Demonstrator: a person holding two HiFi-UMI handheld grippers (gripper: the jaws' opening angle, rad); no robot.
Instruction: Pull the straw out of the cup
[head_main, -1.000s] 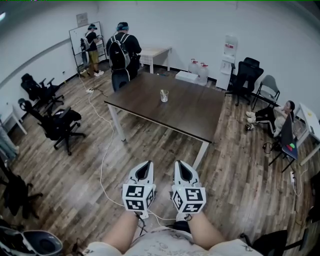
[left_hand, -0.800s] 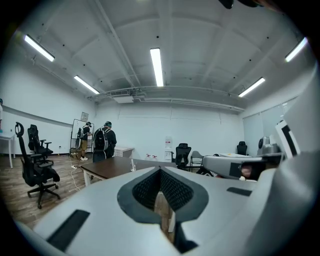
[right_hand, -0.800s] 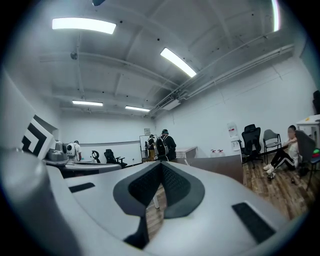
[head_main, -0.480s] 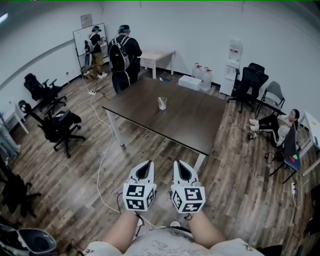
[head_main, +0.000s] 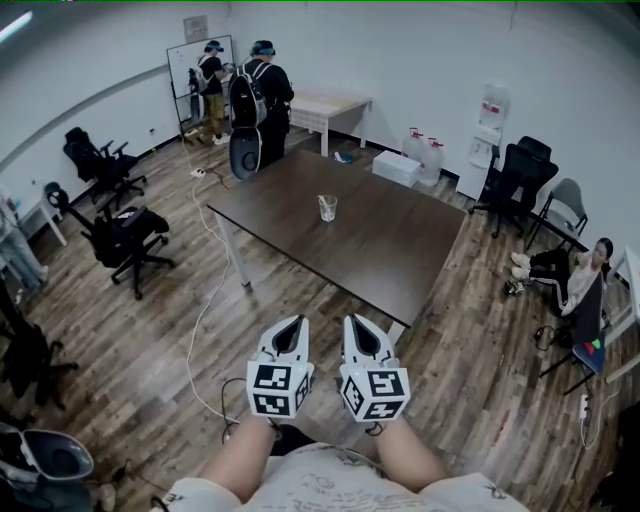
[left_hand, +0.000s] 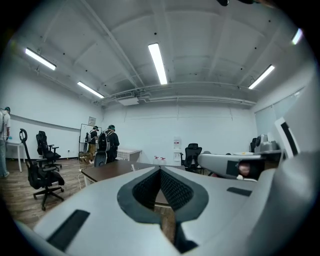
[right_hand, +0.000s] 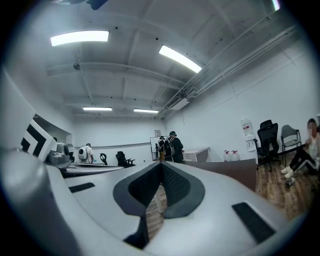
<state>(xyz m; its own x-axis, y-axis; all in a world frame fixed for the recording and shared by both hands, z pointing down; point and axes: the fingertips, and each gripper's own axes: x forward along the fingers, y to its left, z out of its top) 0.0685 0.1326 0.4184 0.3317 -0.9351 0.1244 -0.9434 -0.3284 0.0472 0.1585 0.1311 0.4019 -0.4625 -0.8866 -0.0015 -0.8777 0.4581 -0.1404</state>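
A clear cup (head_main: 327, 208) with a thin straw in it stands near the middle of the dark brown table (head_main: 400, 250), far ahead of me. My left gripper (head_main: 291, 326) and right gripper (head_main: 358, 323) hover side by side over the wooden floor, short of the table's near corner. Both point level toward the table, with their jaws closed together and nothing between them. In the left gripper view the left gripper (left_hand: 160, 169) has its tips meeting in front of the table's edge (left_hand: 107, 171). The right gripper view shows the right gripper (right_hand: 161, 165) with tips meeting likewise.
Black office chairs (head_main: 125, 235) stand at the left and more chairs (head_main: 520, 170) at the right. Two people (head_main: 262, 85) stand by a whiteboard beyond the table. A white cable (head_main: 203, 305) snakes over the floor. A person (head_main: 565, 270) sits at the right wall.
The table and cup have come nearer and shifted slightly right in the head view as I walk forward. Both grippers stay side by side and shut.
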